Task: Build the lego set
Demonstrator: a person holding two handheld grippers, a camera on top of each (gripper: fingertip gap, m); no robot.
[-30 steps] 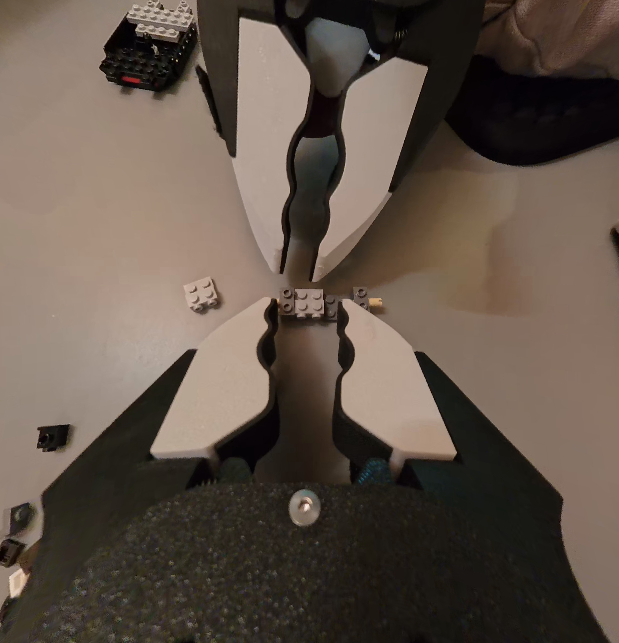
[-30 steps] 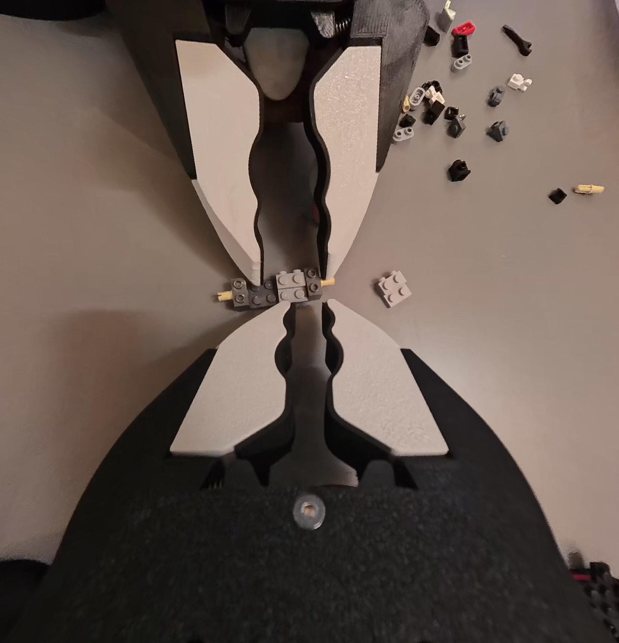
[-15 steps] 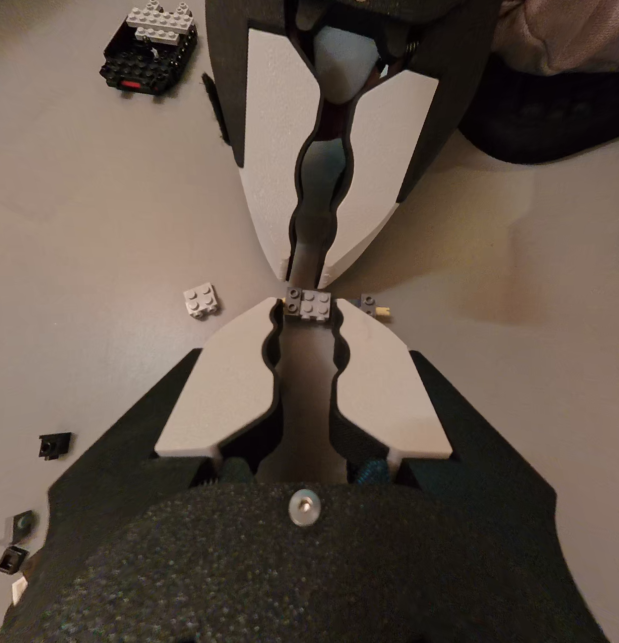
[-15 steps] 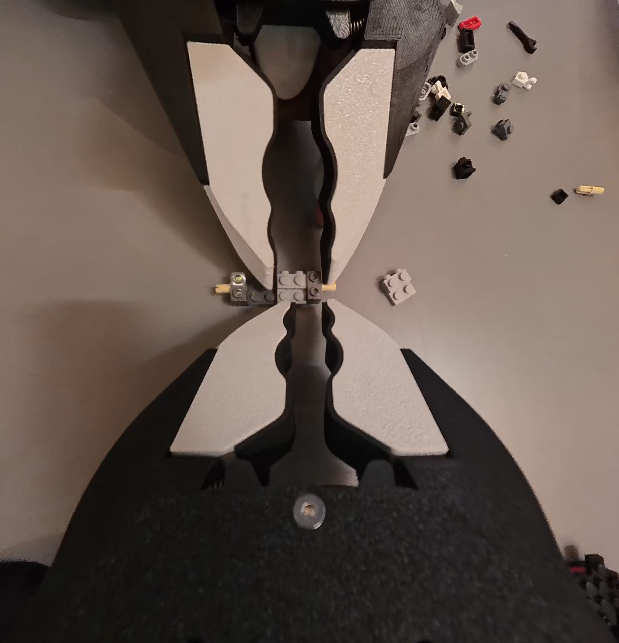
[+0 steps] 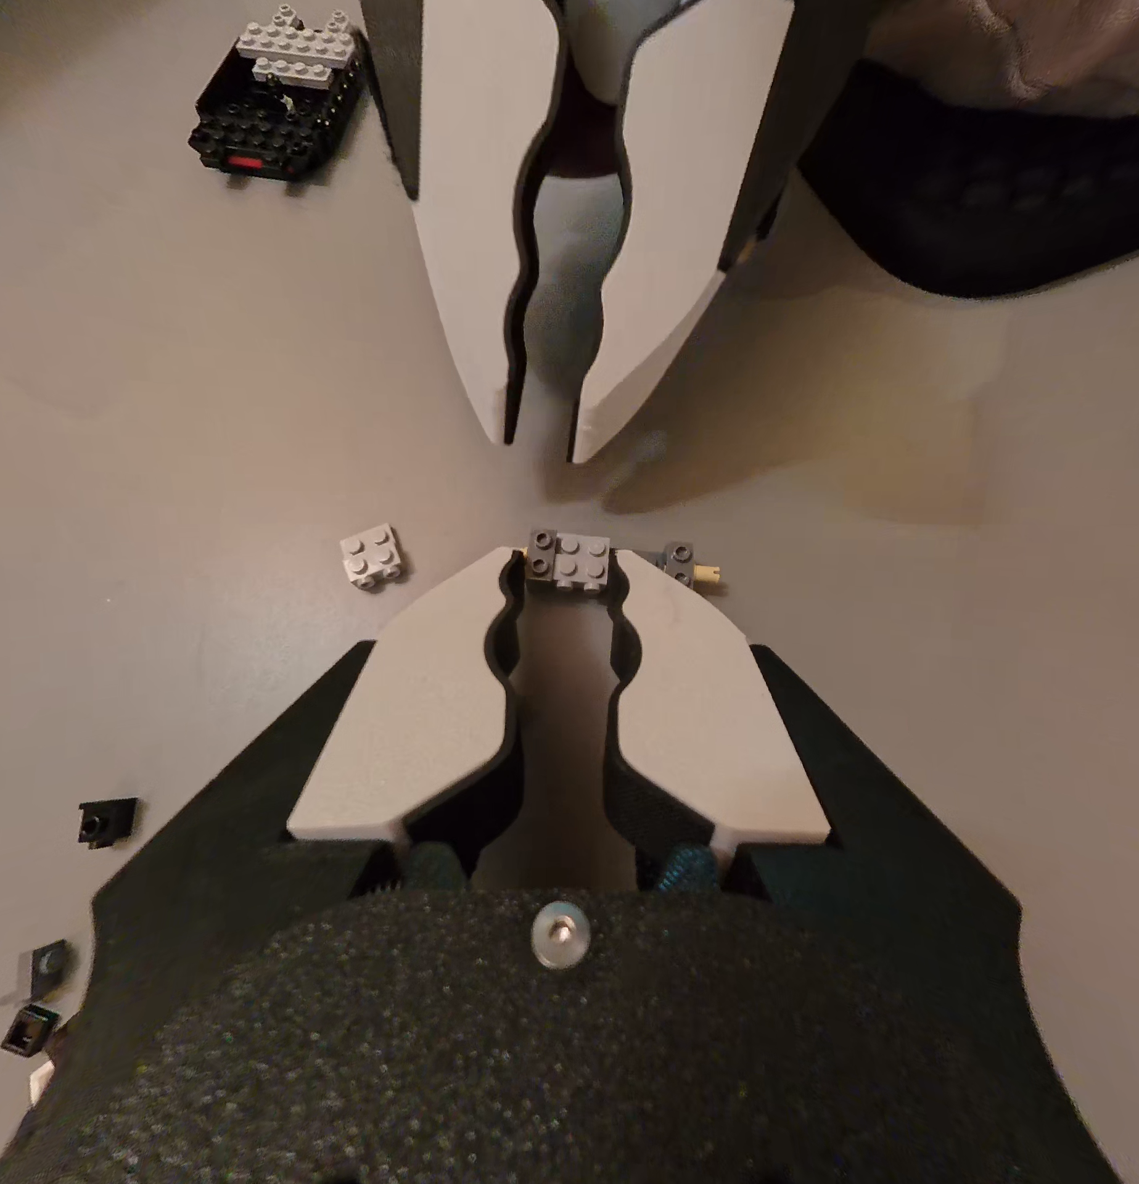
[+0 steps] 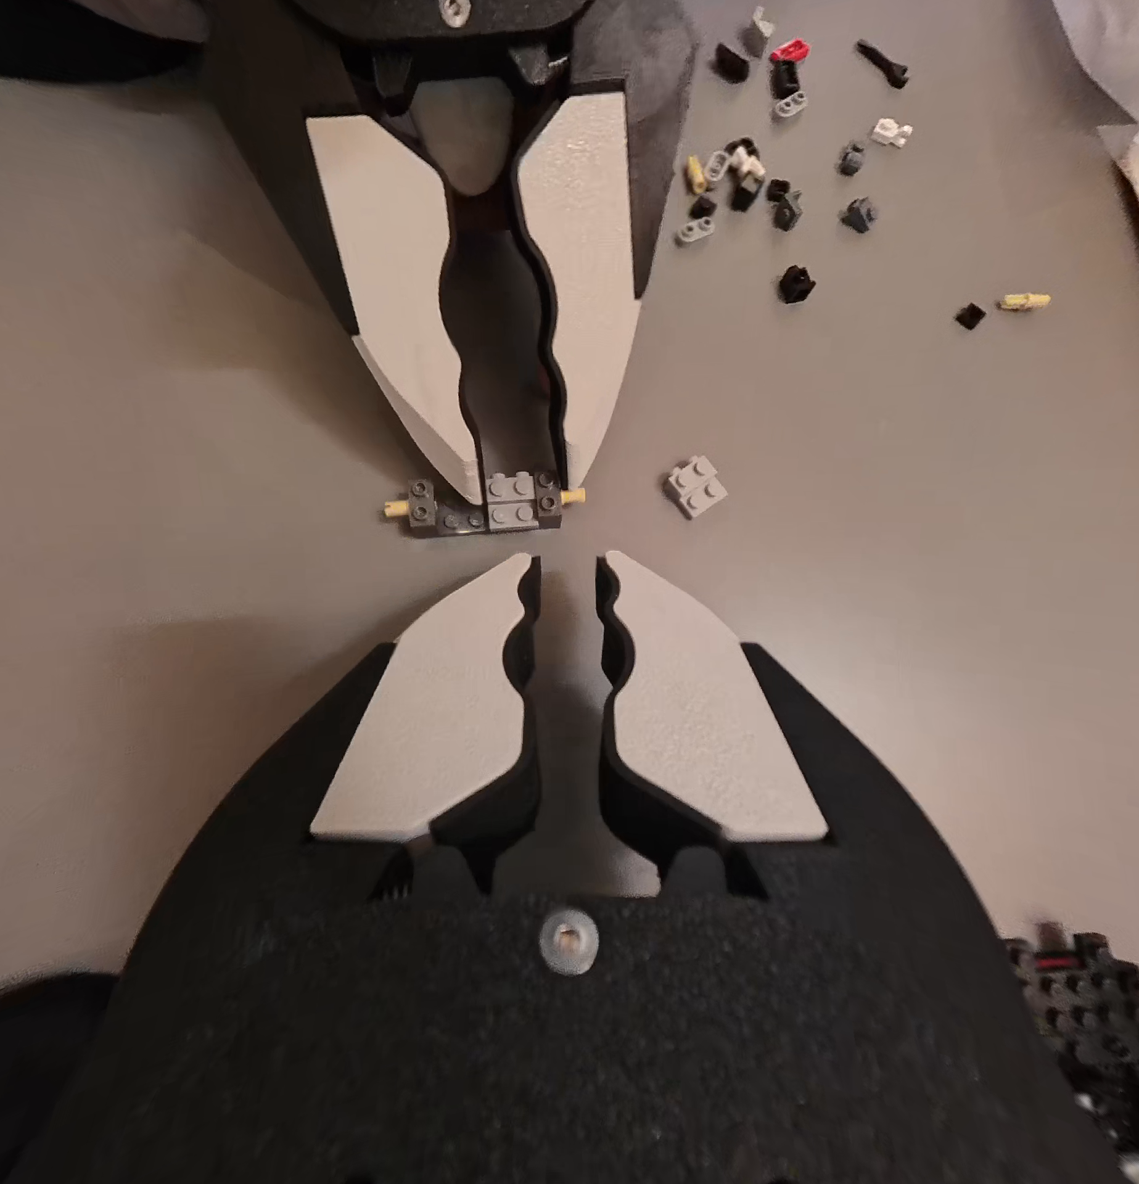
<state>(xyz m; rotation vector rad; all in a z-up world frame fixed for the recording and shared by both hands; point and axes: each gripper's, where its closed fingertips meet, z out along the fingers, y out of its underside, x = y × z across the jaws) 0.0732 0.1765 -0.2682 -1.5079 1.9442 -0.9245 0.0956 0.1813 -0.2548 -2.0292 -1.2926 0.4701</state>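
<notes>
Desk (image 5: 169, 397): smooth matte grey surface, warm low light, soft shadows; a dark padded item (image 5: 976, 192) lies at the far right edge in the left wrist view. Main item, axle assembly (image 5: 570, 564): small dark grey plate carrying a lighter grey studded block, tan pins protruding at both ends; it lies flat on the desk, studs up, long axis running left to right across both views. Left gripper (image 5: 570, 557): white textured fingers with wavy black inner edges on a black grainy body, fingertips pinching the lighter block end of the assembly from either side. Right gripper (image 6: 568, 557): same build, fingers parted by a narrow gap with nothing between them, tips just short of the assembly and not touching it; the two grippers face each other tip to tip. Loose light grey plate (image 5: 371, 556): two-by-two studs with side studs, lying on the desk just left of the assembly in the left wrist view, apart from it. Partial build (image 5: 281, 106): black studded box with a red insert and stepped light grey bricks on top, far left in the left wrist view. Scattered small parts (image 6: 791, 186): black, grey, white, tan and one red piece, loosely spread at the far right in the right wrist view.
</notes>
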